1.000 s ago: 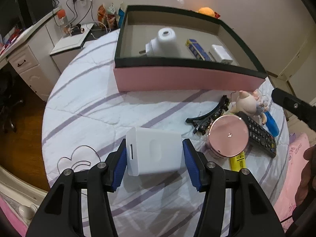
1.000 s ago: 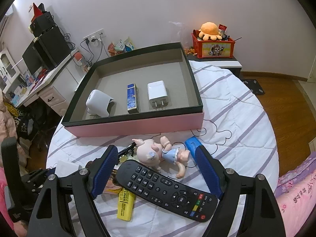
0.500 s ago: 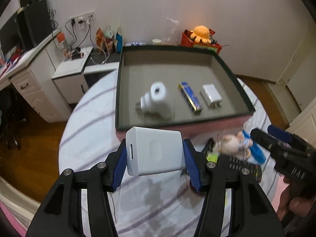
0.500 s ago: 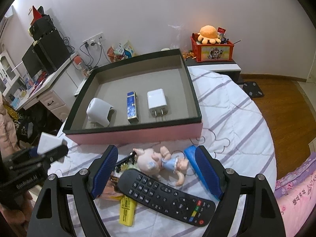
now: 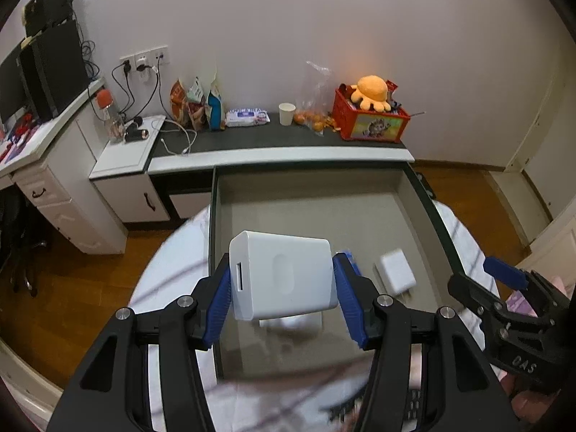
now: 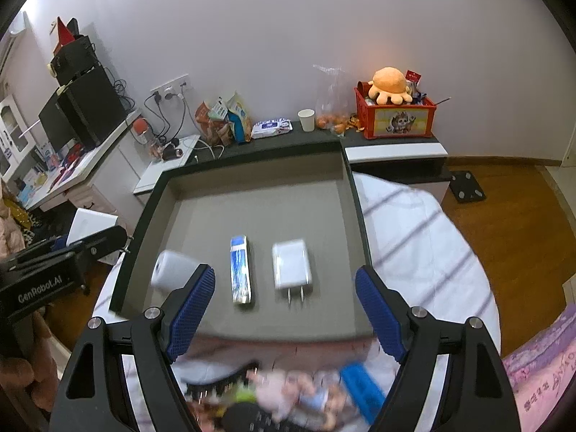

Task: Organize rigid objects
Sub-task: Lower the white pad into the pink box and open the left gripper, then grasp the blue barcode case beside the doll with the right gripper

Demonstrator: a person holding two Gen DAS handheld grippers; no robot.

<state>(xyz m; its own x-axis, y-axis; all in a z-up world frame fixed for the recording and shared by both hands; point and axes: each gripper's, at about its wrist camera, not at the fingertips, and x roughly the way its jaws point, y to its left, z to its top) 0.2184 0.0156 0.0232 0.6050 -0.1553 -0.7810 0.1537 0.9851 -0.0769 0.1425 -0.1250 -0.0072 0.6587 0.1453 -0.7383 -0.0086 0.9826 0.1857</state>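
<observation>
White rounded plastic box (image 5: 284,279), with a slot in its side face, sat clamped between the blue ribbed pads of the left gripper (image 5: 282,304) in the left wrist view, carried above the near part of the grey-lined, dark-rimmed tray (image 5: 428,201). Judging by that, the step in hand was the carry: the box was lifted and on its way into the tray. Beyond the gripper's right finger lay the white wall charger (image 5: 395,274) on the tray floor, and a sliver of the blue rectangular pack (image 5: 351,257) showed just behind that finger. A pale blurred shape lay directly under the held box, too smeared to name. The next move would seem to call for lowering the box onto a bare patch of floor clear of those things, then parting the pads. The right gripper (image 5: 504,288) hung off to the right.

In the right wrist view, the right gripper (image 6: 286,306) stood wide apart with nothing between its pads, held over the tray's near rim (image 6: 354,194). Ahead of it lay a white cylindrical gadget (image 6: 172,271) by its left finger, the blue pack (image 6: 240,270) and the charger (image 6: 291,266), side by side. The left gripper (image 6: 72,252) with the white box (image 6: 90,225) was far to its left, outside the tray's left wall from this angle. Blurred toys lay beneath, on the striped bedcover (image 6: 424,252).
</observation>
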